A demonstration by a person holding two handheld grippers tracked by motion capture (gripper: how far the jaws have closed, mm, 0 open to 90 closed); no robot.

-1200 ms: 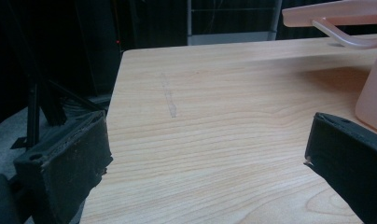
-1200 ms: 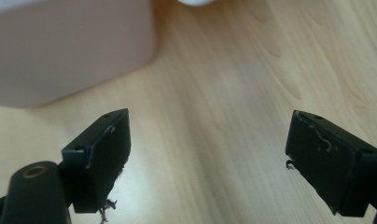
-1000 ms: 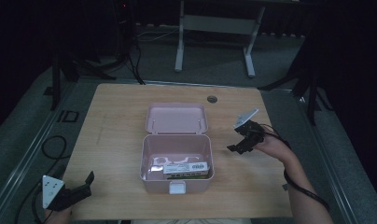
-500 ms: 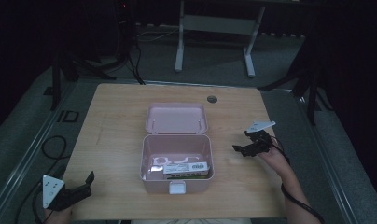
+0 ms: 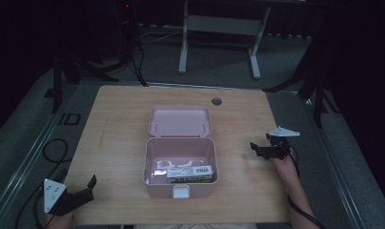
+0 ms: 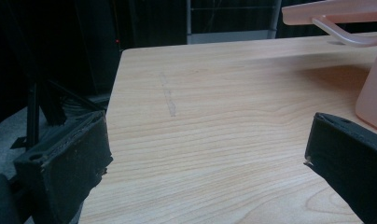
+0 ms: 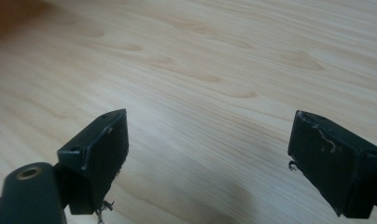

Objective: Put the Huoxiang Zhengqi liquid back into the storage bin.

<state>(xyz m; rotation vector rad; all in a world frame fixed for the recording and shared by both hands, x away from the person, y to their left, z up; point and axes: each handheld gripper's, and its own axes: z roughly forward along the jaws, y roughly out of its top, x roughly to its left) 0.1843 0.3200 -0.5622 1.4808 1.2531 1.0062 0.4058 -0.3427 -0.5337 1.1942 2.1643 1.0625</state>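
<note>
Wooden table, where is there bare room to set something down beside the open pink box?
Bare wood lies left of the pink plastic box, between it and the wooden table edge, above the left hand-held gripper. The strip behind the box's raised lid is also free. Right of the box is tighter: the right hand-held gripper sits there.

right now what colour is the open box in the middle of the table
Pale pink, lid and base alike; the box shows best in the high view.

The open box (image 5: 181, 164) and its raised lid (image 5: 180, 120) blocked mid-table (image 5: 119, 143); bare wood lay free either side.
</note>
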